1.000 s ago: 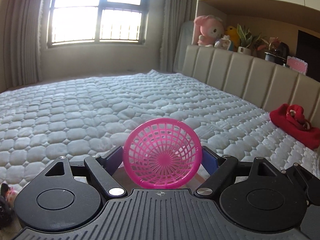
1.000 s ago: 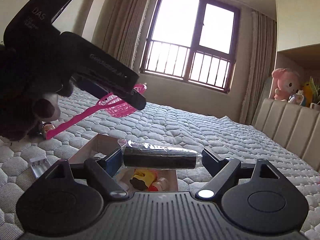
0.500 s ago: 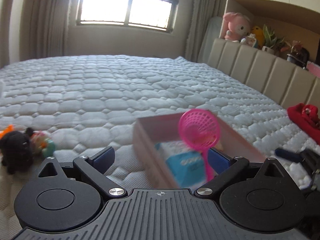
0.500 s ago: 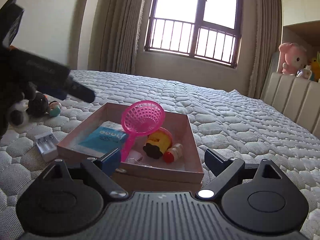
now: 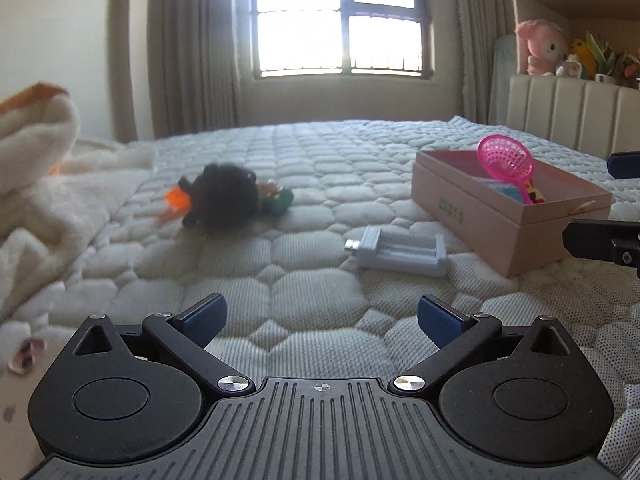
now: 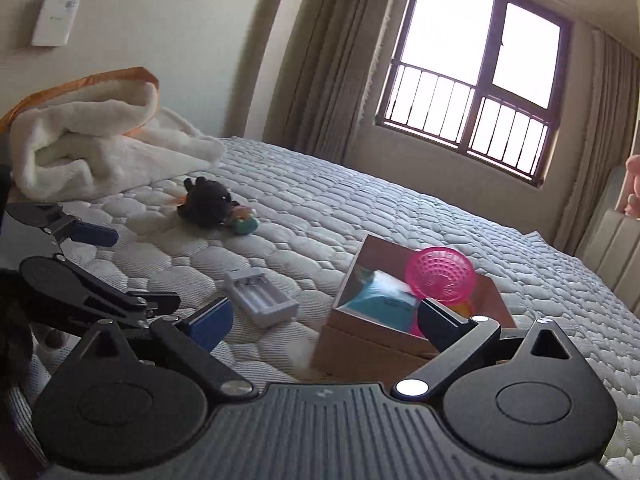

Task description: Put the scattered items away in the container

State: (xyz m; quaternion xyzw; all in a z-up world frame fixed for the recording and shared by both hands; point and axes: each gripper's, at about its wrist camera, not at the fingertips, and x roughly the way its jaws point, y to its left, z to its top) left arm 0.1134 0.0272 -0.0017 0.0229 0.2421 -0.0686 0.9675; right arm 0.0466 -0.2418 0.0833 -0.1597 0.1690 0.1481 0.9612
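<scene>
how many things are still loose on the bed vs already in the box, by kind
Loose on the bed:
black plush toy: 1
small colourful toy: 1
white battery charger: 1
In the box:
pink sieve: 1
blue packet: 1
yellow toy, mostly hidden: 1
Total: 6

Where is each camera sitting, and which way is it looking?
Left wrist: on the left gripper, low over the bed, facing the window; its own open fingers show, nothing between.
Right wrist: on the right gripper, looking down over the pink box; its fingers show, opening and empty, plus the left gripper.
Both see: box, pink strainer, white charger, black plush toy.
</scene>
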